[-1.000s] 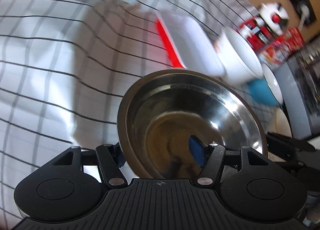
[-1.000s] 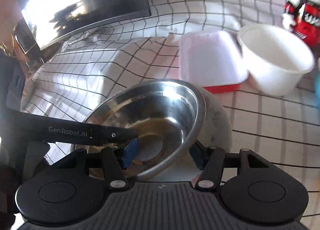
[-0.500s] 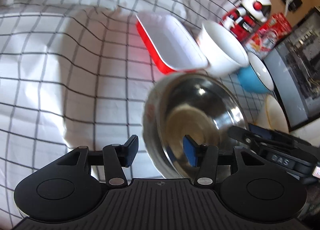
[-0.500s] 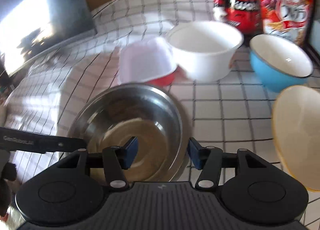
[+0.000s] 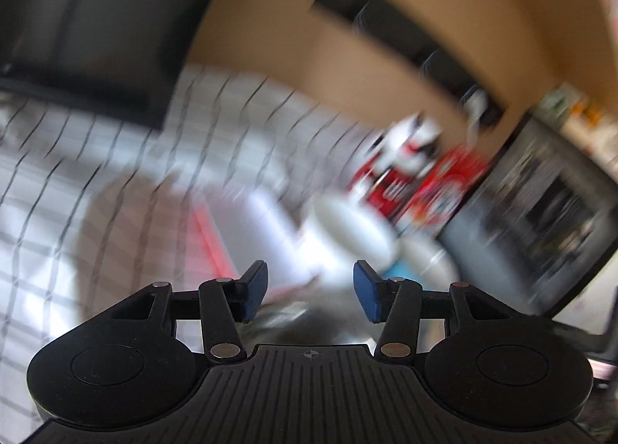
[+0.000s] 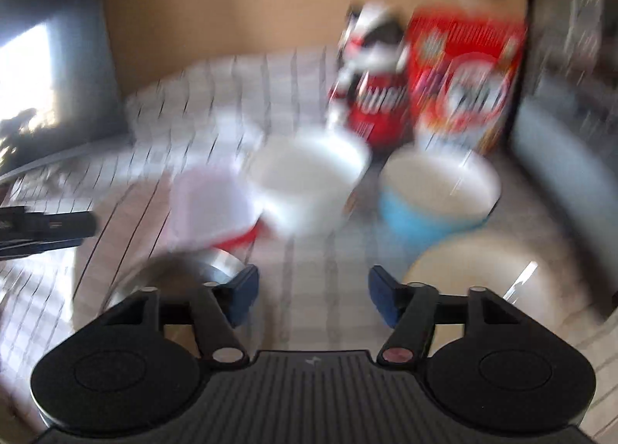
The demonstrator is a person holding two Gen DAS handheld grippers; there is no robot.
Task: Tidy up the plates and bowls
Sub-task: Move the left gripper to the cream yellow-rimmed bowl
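Both claws off steel bowl (blurry)

surface: checked cloth | on it — red dish, white bowl, blue bowl, steel bowl, cream plate

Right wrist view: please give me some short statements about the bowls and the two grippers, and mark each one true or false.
1. The right gripper is open and holds nothing. True.
2. The blue bowl stands right of the white bowl. True.
3. The steel bowl is clamped in the right gripper. False: it lies left of the fingers, not between them.
4. The left gripper is shut. False: its jaws stand apart.
5. The red box lies flat. False: it stands upright.
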